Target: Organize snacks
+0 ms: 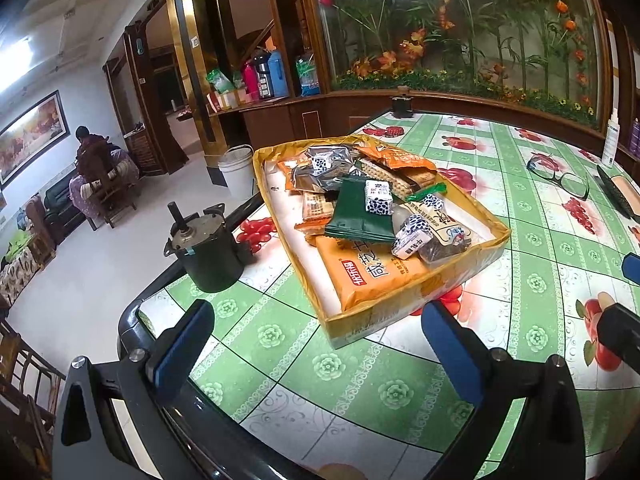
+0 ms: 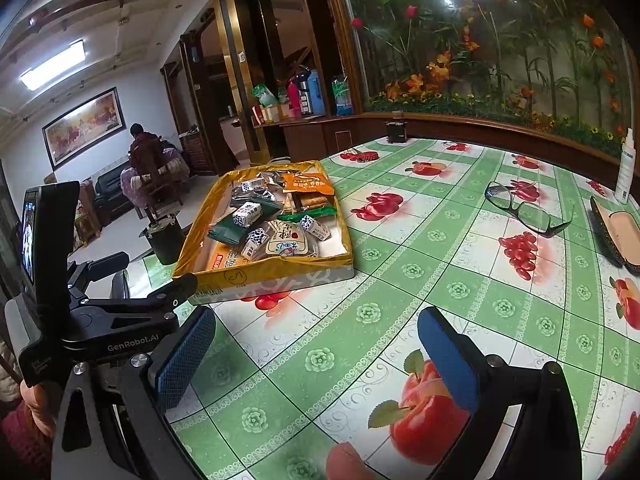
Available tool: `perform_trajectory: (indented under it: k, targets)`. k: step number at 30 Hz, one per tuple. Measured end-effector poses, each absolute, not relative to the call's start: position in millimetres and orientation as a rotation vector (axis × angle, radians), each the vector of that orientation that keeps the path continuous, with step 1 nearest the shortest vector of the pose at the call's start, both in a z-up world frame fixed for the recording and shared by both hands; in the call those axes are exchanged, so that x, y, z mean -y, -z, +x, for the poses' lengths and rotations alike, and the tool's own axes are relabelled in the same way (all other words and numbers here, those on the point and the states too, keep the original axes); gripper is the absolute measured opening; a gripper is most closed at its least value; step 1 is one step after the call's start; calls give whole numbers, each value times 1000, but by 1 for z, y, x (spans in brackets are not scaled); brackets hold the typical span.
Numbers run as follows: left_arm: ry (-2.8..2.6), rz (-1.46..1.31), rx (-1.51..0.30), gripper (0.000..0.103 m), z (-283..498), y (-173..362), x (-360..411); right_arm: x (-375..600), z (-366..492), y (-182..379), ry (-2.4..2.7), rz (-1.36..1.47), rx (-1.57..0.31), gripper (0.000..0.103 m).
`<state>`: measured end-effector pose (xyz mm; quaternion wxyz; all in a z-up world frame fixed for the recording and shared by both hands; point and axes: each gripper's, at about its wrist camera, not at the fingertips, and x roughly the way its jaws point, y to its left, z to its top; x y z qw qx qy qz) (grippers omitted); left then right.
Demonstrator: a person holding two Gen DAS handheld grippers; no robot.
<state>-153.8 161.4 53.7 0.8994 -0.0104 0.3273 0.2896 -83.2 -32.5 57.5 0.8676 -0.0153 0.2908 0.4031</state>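
A shallow yellow tray (image 1: pixel 404 308) heaped with snacks (image 1: pixel 360 216) sits near the desk's (image 1: pixel 360 380) left edge. The foil and film packets look light, crinkly and slippery, the biscuits inside likely brittle, so a pinch on a sealed edge seems safest; the small wrapped cubes (image 1: pixel 378 197) offer firmer sides. Left tongs (image 1: pixel 320 340) and right tongs (image 2: pixel 316 344) both gape wide, empty, short of the tray. A motor (image 1: pixel 208 248) stands just left of it; glasses (image 2: pixel 524 208) and their case (image 2: pixel 616 236) lie well clear.
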Motion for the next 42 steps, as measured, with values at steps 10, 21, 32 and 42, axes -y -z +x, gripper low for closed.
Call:
perform_trajectory:
  k: [10,21,32,42]
  targets:
    - [-600,-24,-679,103,-153,-53,-163,32,-83,-58,-843,-35,-609,103]
    - [-604,-27,-679,103,-154,-52,-166,32,-83,-58,-843,-36,-609,103]
    - [-604,-30,-682,103,-154,-51,-167,32,-83,-57,-843,-36,-609,103]
    - [-606,-34,-682,103,-155,-51,-168,32,-83,-58,-843,-37,-610,103]
